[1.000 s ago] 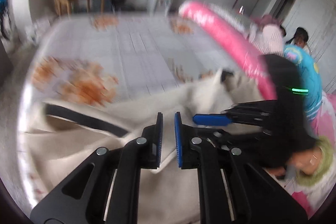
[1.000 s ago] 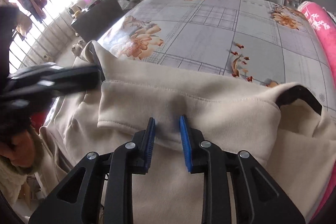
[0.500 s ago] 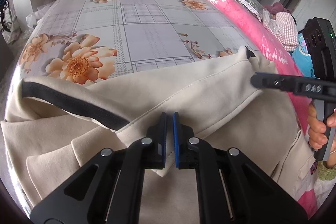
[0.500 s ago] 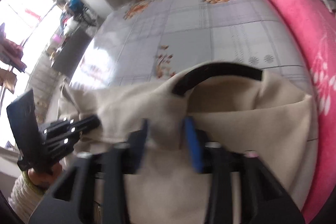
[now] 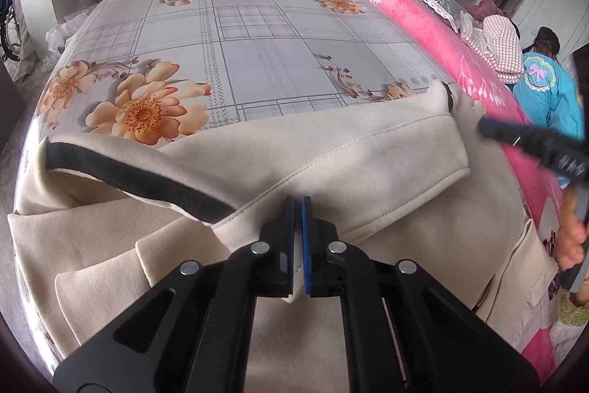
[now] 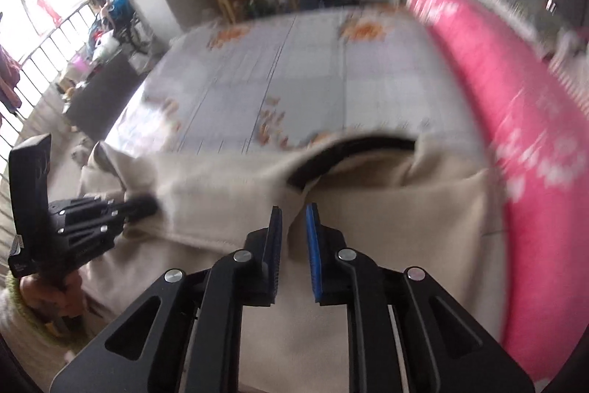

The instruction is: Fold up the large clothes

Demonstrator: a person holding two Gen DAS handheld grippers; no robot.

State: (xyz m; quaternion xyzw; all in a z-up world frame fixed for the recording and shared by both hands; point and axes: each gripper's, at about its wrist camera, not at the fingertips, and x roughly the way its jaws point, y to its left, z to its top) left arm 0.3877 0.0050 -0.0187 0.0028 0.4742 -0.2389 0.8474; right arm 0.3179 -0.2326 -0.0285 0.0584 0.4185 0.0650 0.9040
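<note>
Floral bedsheet bears beige coat, pinched by left tool.

Between my left gripper's blue ribbed pads lies the cream garment: thick matt cloth, softly napped, with stitched seams and a darker, coarser black band inside its collar. My fingers are matt black plastic with shiny metal pins. Ahead of them the bed sheet is smooth, thin printed cloth. Off to my right gripper's side the pink blanket looks plush and fleecy, though blurred.
</note>
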